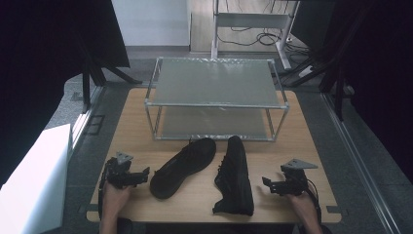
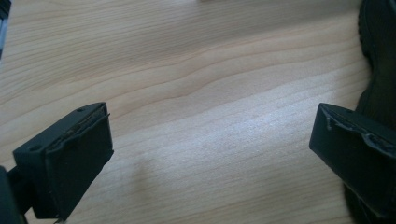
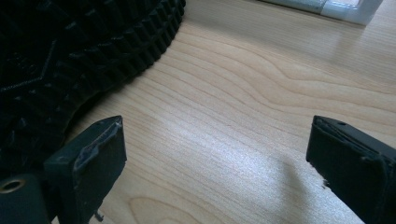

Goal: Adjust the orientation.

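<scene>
Two black shoes lie on the wooden table (image 1: 272, 156). The left shoe (image 1: 183, 166) rests slantwise, toe toward the rack. The right shoe (image 1: 235, 174) lies on its side with its treaded sole (image 3: 70, 51) turned right. My left gripper (image 1: 144, 175) sits open just left of the left shoe, whose edge (image 2: 380, 60) shows beside the right jaw. My right gripper (image 1: 267, 184) sits open to the right of the right shoe. Both pairs of jaws stand wide apart over bare wood, gripping nothing.
A two-tier metal rack (image 1: 214, 97) with grey shelves stands at the back of the table; its frame corner (image 3: 345, 9) shows beyond the right gripper. A white box (image 1: 34, 180) sits off the table's left side. Bare wood lies between shoes and rack.
</scene>
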### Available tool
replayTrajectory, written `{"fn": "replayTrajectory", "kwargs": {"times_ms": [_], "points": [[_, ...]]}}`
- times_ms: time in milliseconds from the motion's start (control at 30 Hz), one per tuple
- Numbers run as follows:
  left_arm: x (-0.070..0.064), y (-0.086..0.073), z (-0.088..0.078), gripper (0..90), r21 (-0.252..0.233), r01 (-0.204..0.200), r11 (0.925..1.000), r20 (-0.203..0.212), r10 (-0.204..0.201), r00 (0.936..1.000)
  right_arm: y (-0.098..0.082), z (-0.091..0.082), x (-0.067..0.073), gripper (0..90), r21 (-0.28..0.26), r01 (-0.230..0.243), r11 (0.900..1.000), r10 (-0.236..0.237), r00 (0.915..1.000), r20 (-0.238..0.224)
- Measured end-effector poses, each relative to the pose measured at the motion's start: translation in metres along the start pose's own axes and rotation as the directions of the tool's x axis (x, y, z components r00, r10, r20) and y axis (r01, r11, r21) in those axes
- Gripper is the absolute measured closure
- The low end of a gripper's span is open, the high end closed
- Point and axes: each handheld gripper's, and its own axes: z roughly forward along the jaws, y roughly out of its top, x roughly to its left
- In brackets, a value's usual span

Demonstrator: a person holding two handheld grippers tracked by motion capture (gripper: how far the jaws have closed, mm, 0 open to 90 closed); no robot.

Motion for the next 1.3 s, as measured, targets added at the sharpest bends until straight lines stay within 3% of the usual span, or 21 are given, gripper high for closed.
{"fn": "replayTrajectory", "kwargs": {"times_ms": [333,667,867,1100,1200,1300], "points": [[-0.015,-0.001,0.003,0.0,0.025,-0.067,0.9974,0.071,0.065,0.9953,0.0,0.0,-0.001,5.4,0.0,-0.01,1.0,0.01,0.9999,-0.008],[-0.044,-0.004,-0.004,0.0,0.04,-0.155,0.9871,0.084,0.151,0.9849,0.0,0.0,-0.001,5.5,-0.006,-0.014,1.0,0.014,0.9999,-0.008],[-0.06,-0.004,-0.006,0.0,0.038,-0.207,0.9777,0.093,0.202,0.9749,0.0,0.0,-0.002,5.5,-0.004,-0.016,1.0,0.016,0.9998,-0.009],[-0.078,-0.003,-0.005,0.0,0.032,-0.246,0.9688,0.14,0.239,0.9609,0.0,0.0,-0.002,5.5,-0.006,-0.019,1.0,0.019,0.9997,-0.012],[-0.089,-0.003,-0.002,0.0,0.035,-0.273,0.9614,0.157,0.264,0.9515,0.0,0.0,-0.003,5.5,-0.007,-0.021,1.0,0.021,0.9997,-0.013],[-0.1,-0.003,0.003,0.0,0.047,-0.313,0.9487,0.172,0.301,0.9381,0.0,0.0,-0.002,5.5,-0.007,-0.023,1.0,0.022,0.9996,-0.015]]}}
